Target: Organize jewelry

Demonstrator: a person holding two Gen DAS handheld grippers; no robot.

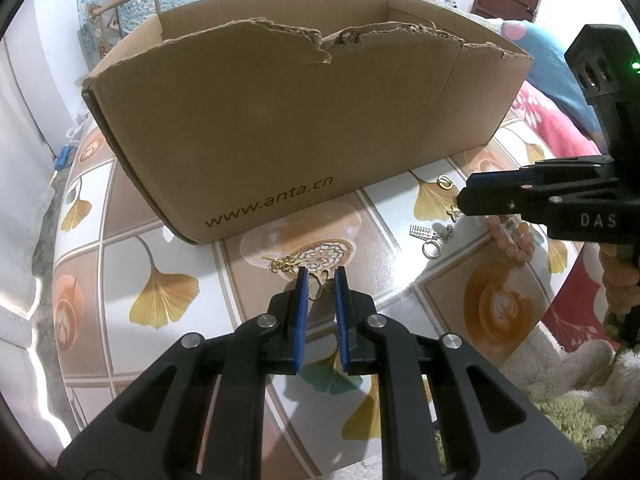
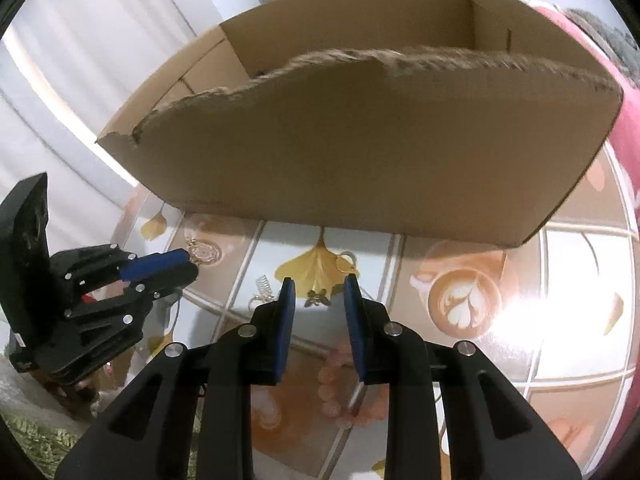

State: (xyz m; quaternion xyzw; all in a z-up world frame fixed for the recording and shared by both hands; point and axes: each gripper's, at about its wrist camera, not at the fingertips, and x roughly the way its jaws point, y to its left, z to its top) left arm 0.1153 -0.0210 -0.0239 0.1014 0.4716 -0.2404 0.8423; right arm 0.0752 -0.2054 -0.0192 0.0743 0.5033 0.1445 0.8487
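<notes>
**A:** How far along would you put the tidying?

**B:** Early, I'd judge. Most of the jewelry lies loose on the tiled bench with the ginkgo-leaf and latte pattern [image 1: 168, 300], in front of the open brown cardboard box with the torn front rim [image 1: 280, 128]. The little of the box's inside that shows looks bare, though the front wall hides its floor.

**A:** What is out on the bench?

**B:** A small gold ring [image 1: 444, 182] near the box's right corner, a silver comb-shaped charm [image 1: 421, 232], a silver ring [image 1: 431, 249] just beside it, and a strand of round peach-coloured beads [image 1: 510, 240] partly under the right tool. A gold filigree chain piece [image 1: 282, 266] lies on the round medallion tile.

**A:** And the left hand-held gripper [image 1: 321, 276]?

**B:** Its blue pads stand at a narrow gap with a thin gold ornament [image 1: 318, 284] between them. I cannot tell whether the pads press on it or merely straddle it.

**A:** The right hand-held gripper [image 2: 319, 284]?

**B:** Slightly wider apart, holding nothing. A small gold butterfly-like charm [image 2: 318, 299] lies on the bench just between its tips, apart from both pads.

**A:** So what remains?

**B:** Nearly everything, I think: each piece has yet to be lifted and placed in the box.
</notes>
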